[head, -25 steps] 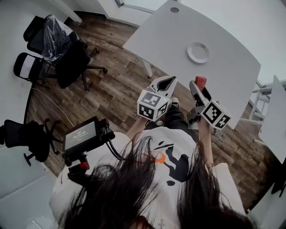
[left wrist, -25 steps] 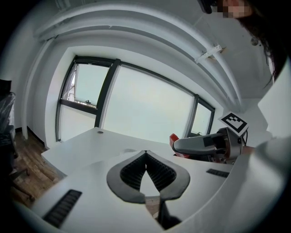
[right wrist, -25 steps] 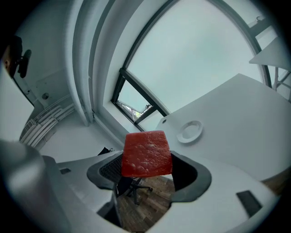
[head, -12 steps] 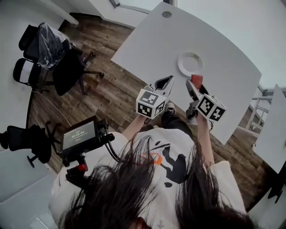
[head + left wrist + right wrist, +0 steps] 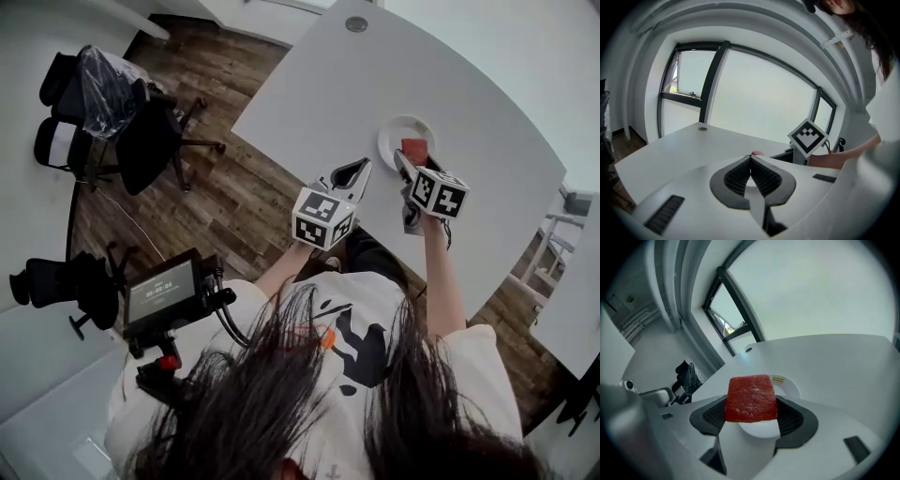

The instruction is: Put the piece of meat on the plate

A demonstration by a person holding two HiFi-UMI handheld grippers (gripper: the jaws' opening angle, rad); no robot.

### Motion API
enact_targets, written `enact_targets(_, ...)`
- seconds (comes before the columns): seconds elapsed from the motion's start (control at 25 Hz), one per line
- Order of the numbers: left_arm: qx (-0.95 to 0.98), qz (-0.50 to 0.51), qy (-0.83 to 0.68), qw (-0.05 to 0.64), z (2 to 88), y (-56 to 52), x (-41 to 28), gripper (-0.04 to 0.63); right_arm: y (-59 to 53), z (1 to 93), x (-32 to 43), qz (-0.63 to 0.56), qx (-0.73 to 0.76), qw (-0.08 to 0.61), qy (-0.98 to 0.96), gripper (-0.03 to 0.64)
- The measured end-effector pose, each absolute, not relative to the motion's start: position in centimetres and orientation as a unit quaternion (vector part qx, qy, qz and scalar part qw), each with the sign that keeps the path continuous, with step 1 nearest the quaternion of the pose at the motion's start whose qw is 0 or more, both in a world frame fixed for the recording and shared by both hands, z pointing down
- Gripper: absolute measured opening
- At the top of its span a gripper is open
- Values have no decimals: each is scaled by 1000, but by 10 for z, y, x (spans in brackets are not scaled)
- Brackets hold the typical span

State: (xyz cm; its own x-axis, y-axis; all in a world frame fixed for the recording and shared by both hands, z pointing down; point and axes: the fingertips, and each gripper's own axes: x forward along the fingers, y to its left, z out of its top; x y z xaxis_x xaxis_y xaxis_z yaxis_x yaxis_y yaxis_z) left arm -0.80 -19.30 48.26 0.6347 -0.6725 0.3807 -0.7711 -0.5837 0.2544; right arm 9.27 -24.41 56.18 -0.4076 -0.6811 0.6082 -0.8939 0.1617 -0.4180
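Red piece of meat (image 5: 751, 398) up in the air, pinched by its two sides between the jaws of the right gripper (image 5: 409, 161)! It hangs right over the white plate (image 5: 392, 134), which sits on the white tabletop (image 5: 487, 112), set in a little from the near edge. Over on the other side, the left gripper (image 5: 750, 159) has its jaws pressed together with nothing between them, held at the tabletop's near edge, just beside the right one.

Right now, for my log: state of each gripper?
Left gripper: shut, nothing between its jaws.
Right gripper: shut on the piece of meat.
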Motion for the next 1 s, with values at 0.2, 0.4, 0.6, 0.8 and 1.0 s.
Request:
enact_targets(0.2, 879, 120, -412, 206, 482, -195, -7, 5, -248, 590, 96, 353, 527, 218, -741, 313)
enact_targets(0.4, 877, 115, -417, 211, 481, -198, -7, 5, -245, 602, 98, 345, 517, 263, -738, 313)
enact_targets(0.6, 875, 113, -417, 217, 484, -197, -8, 5, -245, 607, 95, 309, 512, 318, -736, 313)
enact_targets(0.8, 874, 114, -418, 219, 485, -198, -7, 5, -246, 608, 91, 263, 492, 373, -741, 313)
enact_targets(1.0, 870, 113, -425, 223, 487, -200, -11, 5, -249, 608, 90, 254, 476, 378, -752, 313)
